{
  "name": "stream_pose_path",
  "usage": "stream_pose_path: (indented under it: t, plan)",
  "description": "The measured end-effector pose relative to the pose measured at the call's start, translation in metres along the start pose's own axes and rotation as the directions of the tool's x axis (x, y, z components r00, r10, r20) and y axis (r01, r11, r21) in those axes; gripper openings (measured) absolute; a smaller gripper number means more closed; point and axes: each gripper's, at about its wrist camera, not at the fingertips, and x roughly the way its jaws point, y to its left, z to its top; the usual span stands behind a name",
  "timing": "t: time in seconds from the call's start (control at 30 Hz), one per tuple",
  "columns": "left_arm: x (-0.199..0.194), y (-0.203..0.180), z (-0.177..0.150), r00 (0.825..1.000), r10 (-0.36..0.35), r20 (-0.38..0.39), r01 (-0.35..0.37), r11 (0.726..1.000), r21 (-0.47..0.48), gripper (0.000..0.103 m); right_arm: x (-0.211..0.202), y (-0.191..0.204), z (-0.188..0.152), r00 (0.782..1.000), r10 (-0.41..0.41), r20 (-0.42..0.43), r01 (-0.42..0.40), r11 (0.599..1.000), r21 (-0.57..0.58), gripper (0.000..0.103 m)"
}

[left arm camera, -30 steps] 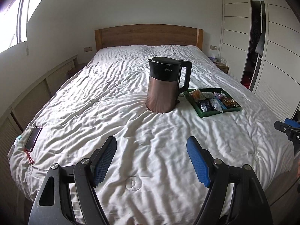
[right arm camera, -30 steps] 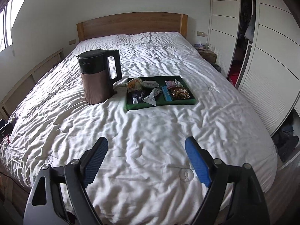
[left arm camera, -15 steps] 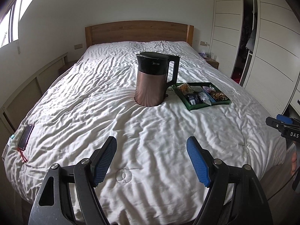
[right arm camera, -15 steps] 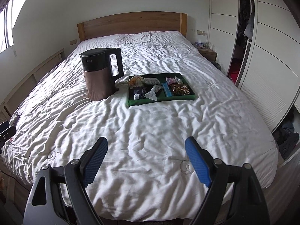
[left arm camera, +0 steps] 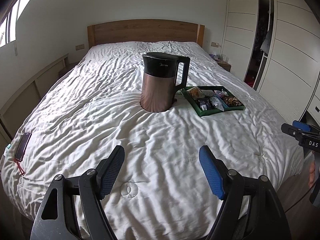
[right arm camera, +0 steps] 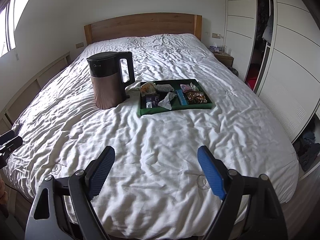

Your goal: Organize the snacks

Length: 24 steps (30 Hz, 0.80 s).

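Observation:
A green tray (right arm camera: 176, 109) (left arm camera: 220, 112) of several wrapped snacks (right arm camera: 174, 95) (left arm camera: 212, 99) lies in the middle of a white bed. To its left stands a copper and black kettle (right arm camera: 111, 80) (left arm camera: 162, 82). My left gripper (left arm camera: 162, 154) hovers open over the near end of the bed, far short of the kettle, with nothing between its blue pads. My right gripper (right arm camera: 156, 154) is open too, above the bedding well in front of the tray. Its fingertip also shows at the right edge of the left wrist view.
The white duvet (right arm camera: 160, 136) covers the whole bed, with a wooden headboard (right arm camera: 140, 25) behind. A phone (left arm camera: 23, 146) lies at the bed's left edge. White wardrobes (right arm camera: 290, 60) line the right side, and a nightstand (right arm camera: 223, 57) stands beside the headboard.
The left wrist view has swung a little, so the kettle and tray sit slightly differently in frame. Both grippers stay open and empty. The right view is almost unchanged.

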Motion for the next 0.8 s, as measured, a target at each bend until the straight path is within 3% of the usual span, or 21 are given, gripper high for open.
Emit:
stream_pose_path:
  t: [0.8]
  plan:
    - [0.0022, -0.0029, -0.0019, 1.000, -0.017, 0.002, 0.017, 1.000, 0.011, 0.072, 0.0078, 0.0064, -0.0029, 0.999, 0.008, -0.032, -0.009, 0.999, -0.040, 0.103]
